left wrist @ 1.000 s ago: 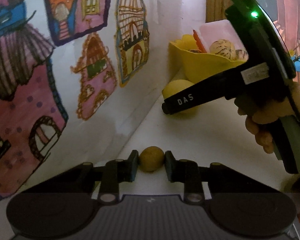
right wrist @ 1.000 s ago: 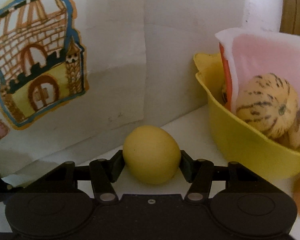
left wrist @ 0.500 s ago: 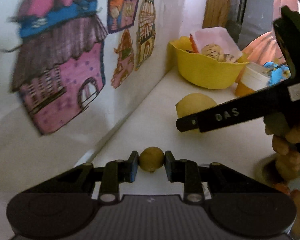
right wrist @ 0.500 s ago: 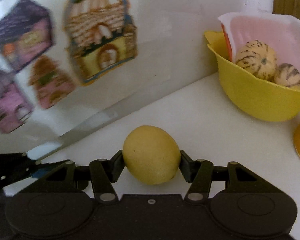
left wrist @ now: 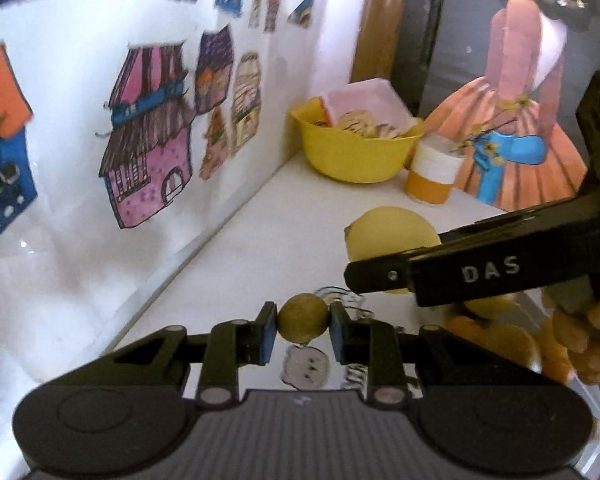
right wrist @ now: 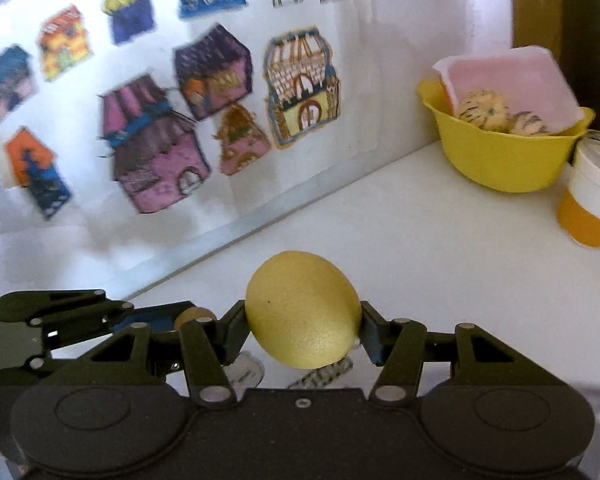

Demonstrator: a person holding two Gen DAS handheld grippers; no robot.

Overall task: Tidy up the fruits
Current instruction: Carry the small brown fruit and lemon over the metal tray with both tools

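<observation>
Presently both grippers are loaded. The left gripper point(left wrist: 303, 332) is clamped across the middle of a small yellow-brown fruit point(left wrist: 303, 319), which fills the narrow gap between the blue pads and sits clear of the white counter point(left wrist: 292, 240). The right gripper point(right wrist: 303, 334) is closed on a larger yellow fruit point(right wrist: 303, 309), held across its widest part with most of its bulk forward of the jaws.

Judged by shape and skin, both fruits look firm, light and smooth; the rounded larger one could roll out of a loose hold, so a grip at the widest girth seems the sound one, with moderate squeeze to avoid bruising.

Just below and to the right, orange fruits point(left wrist: 500, 340) lie in what appears to be a clear container, its edges hard to make out. Farther back, a yellow bowl point(right wrist: 500, 164) with striped fruits point(right wrist: 485, 110) stands against the decorated wall point(right wrist: 140, 120), an orange-and-white cup point(right wrist: 592, 204) just beside it.
</observation>
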